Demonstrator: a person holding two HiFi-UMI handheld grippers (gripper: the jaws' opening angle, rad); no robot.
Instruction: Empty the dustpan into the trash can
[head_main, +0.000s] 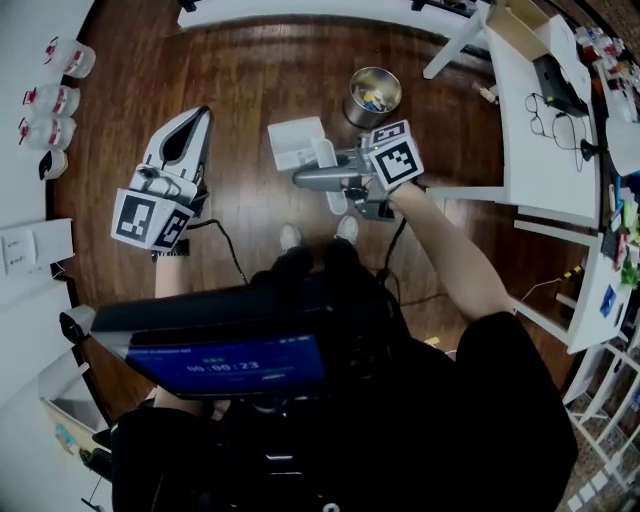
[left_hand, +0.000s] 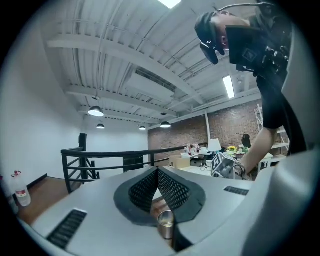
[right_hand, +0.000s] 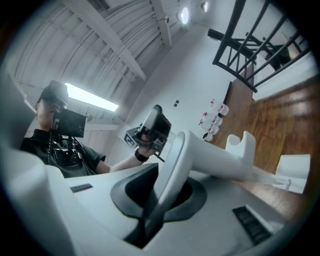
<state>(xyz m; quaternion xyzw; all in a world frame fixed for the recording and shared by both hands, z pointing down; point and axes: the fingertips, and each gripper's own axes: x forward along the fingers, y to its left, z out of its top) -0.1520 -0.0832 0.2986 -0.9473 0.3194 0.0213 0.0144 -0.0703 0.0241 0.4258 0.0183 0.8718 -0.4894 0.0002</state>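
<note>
A white dustpan (head_main: 297, 143) hangs over the wooden floor, its pan pointing away from me. My right gripper (head_main: 318, 172) is shut on its handle (right_hand: 215, 155), which runs slantwise between the jaws (right_hand: 165, 185) out to the pan (right_hand: 292, 172). A small metal trash can (head_main: 374, 97) with bits of coloured rubbish inside stands on the floor just beyond and to the right of the dustpan. It also shows through the jaw gap as a metal trash can (left_hand: 166, 224). My left gripper (head_main: 203, 114) is off to the left, shut with nothing in it (left_hand: 157, 185).
White tables (head_main: 540, 110) with cables and clutter fill the right side. Several spray bottles (head_main: 55, 100) stand along a white ledge at the left. My shoes (head_main: 290, 237) are on the floor just behind the dustpan. A black railing (left_hand: 95, 160) runs across the far side.
</note>
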